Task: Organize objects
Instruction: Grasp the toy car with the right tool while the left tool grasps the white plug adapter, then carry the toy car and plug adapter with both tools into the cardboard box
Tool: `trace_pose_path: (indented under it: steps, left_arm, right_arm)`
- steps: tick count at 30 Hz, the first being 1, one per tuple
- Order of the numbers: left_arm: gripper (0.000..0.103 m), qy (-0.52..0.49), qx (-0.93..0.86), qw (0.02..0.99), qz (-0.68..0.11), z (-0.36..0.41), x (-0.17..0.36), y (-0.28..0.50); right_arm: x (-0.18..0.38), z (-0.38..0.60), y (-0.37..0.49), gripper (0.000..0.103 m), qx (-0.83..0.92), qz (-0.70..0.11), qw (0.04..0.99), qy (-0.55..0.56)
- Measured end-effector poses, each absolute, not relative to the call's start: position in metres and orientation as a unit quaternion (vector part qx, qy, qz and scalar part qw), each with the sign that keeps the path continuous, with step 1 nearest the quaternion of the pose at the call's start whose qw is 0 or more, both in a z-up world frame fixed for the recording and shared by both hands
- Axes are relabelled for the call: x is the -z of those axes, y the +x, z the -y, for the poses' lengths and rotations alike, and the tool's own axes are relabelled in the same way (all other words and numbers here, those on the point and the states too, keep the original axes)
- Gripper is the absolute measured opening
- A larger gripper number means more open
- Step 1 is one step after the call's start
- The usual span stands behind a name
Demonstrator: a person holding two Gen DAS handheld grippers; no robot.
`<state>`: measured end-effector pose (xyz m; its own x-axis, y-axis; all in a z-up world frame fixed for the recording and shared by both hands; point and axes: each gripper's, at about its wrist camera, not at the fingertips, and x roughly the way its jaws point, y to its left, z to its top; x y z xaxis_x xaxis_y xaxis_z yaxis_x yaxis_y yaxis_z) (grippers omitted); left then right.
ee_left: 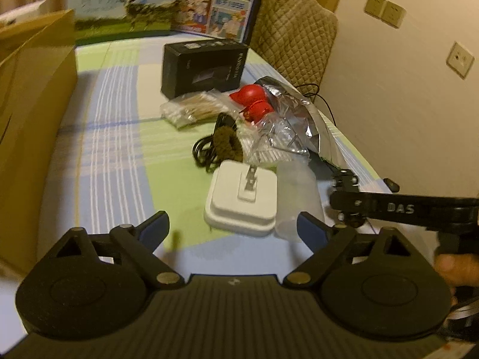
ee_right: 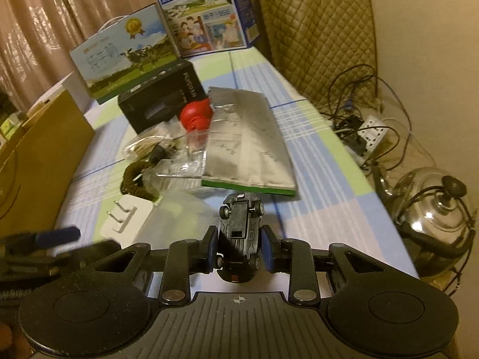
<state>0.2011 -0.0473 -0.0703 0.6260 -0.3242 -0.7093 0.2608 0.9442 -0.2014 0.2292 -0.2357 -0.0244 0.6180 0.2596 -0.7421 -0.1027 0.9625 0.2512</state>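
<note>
My right gripper (ee_right: 239, 248) is shut on a small black toy car (ee_right: 239, 233), which lies upside down with its wheels showing, just above the checked tablecloth (ee_right: 314, 179). In the left wrist view the same car (ee_left: 344, 179) shows at the right, at the tip of that gripper. My left gripper (ee_left: 233, 227) stands open and holds nothing. Just beyond its fingertips lie a white charger plug (ee_left: 242, 200) with its prongs up and a translucent plastic cup (ee_left: 296, 197) on its side. The plug (ee_right: 125, 218) and cup (ee_right: 179, 218) also appear left of the car.
A black box (ee_left: 203, 65), a red toy (ee_left: 251, 98), a bag of cotton swabs (ee_left: 191, 110), a silver foil pouch (ee_right: 248, 143), a brown scrunchie (ee_left: 227, 143) and a black cable (ee_left: 206, 149) crowd the table's middle. A cardboard box (ee_left: 36, 119) stands left. A glass kettle (ee_right: 437, 218) sits beyond the right edge.
</note>
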Motion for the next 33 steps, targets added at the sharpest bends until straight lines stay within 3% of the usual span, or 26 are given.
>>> trace_pose_path:
  steps: [9, 15, 33]
  left_arm:
    - [0.079, 0.033, 0.191, 0.892, -0.408, 0.066, 0.077, 0.234]
    - [0.061, 0.054, 0.212, 0.879, -0.423, 0.078, 0.086, 0.243]
    - [0.060, 0.033, 0.176, 0.885, -0.430, 0.048, 0.057, 0.191]
  right_arm:
    - [0.022, 0.238, 0.230, 0.027, -0.097, -0.422, 0.896, 0.098]
    - [0.020, 0.238, 0.230, 0.027, -0.095, -0.420, 0.897, 0.100]
    - [-0.035, 0.204, 0.209, 0.027, -0.142, -0.367, 0.913, 0.108]
